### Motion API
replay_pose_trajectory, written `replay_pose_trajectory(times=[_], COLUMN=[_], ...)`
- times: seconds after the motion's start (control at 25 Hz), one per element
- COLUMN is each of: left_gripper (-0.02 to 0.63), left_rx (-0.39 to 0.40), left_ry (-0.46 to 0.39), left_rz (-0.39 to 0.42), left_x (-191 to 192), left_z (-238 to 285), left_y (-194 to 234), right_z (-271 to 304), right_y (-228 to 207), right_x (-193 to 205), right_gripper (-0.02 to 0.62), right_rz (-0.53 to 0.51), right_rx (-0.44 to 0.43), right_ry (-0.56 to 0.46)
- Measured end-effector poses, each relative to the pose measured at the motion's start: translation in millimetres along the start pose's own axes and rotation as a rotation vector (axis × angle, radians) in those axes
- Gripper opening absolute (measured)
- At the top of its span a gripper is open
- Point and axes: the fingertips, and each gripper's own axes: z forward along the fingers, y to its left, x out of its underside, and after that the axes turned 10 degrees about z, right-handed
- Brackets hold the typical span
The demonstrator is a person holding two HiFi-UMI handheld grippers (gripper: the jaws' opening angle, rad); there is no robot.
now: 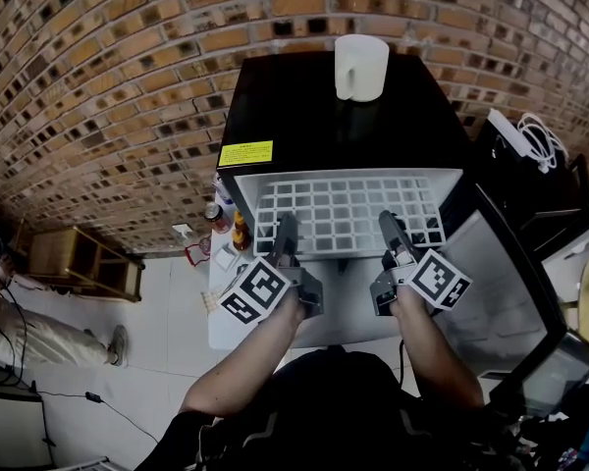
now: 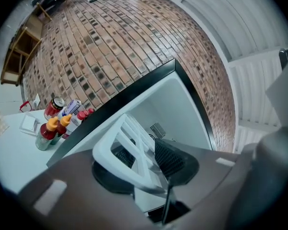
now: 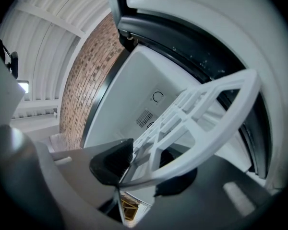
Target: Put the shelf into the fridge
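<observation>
The white grid shelf [image 1: 344, 209] lies level, partly inside the open black fridge [image 1: 344, 130], its near edge toward me. My left gripper [image 1: 287, 226] holds that near edge left of centre and my right gripper [image 1: 391, 226] holds it right of centre. In the left gripper view the shelf's rim [image 2: 129, 147] runs between the black pads of the left gripper [image 2: 149, 169], which press on it. The right gripper view shows the shelf [image 3: 206, 114] clamped the same way in the right gripper [image 3: 144, 169], with the white fridge cavity [image 3: 134, 95] behind.
A white mug [image 1: 361, 67] stands on the fridge top. The fridge door [image 1: 501, 283] hangs open at the right. Sauce bottles and a can [image 1: 238, 232] [image 2: 53, 128] crowd a white surface left of the fridge. A wooden rack [image 1: 79, 258] stands against the brick wall.
</observation>
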Motion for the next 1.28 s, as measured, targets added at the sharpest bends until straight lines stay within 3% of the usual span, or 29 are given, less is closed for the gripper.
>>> replay_pose_trajectory(times=[0.36, 0.64, 0.92, 1.12, 1.28], left_gripper=[0.117, 0.144, 0.133, 0.127, 0.129], left_rx=[-0.001, -0.075, -0.105, -0.066, -0.077], left_ry=[-0.003, -0.057, -0.089, -0.062, -0.059], left_rz=[-0.019, 0.116, 0.12, 0.059, 0.062], left_x=[-5.5, -15.7, -25.0, -18.7, -20.1], left_z=[20.2, 31.8, 43.5, 58.1, 65.6], left_y=[5.7, 11.3, 13.6, 14.8, 16.0], right_z=[17.5, 31.5, 46.5, 55.7, 62.7], right_y=[-4.8, -8.7, -12.4, -14.8, -16.7], right_x=[-6.8, -13.4, -19.7, -23.7, -26.9], right_gripper=[0.146, 0.147, 0.149, 0.149, 0.149], right_rz=[0.012, 0.003, -0.007, -0.002, -0.001], right_rx=[0.008, 0.011, 0.014, 0.017, 0.023], right_ry=[-0.016, -0.031, -0.053, -0.052, -0.054])
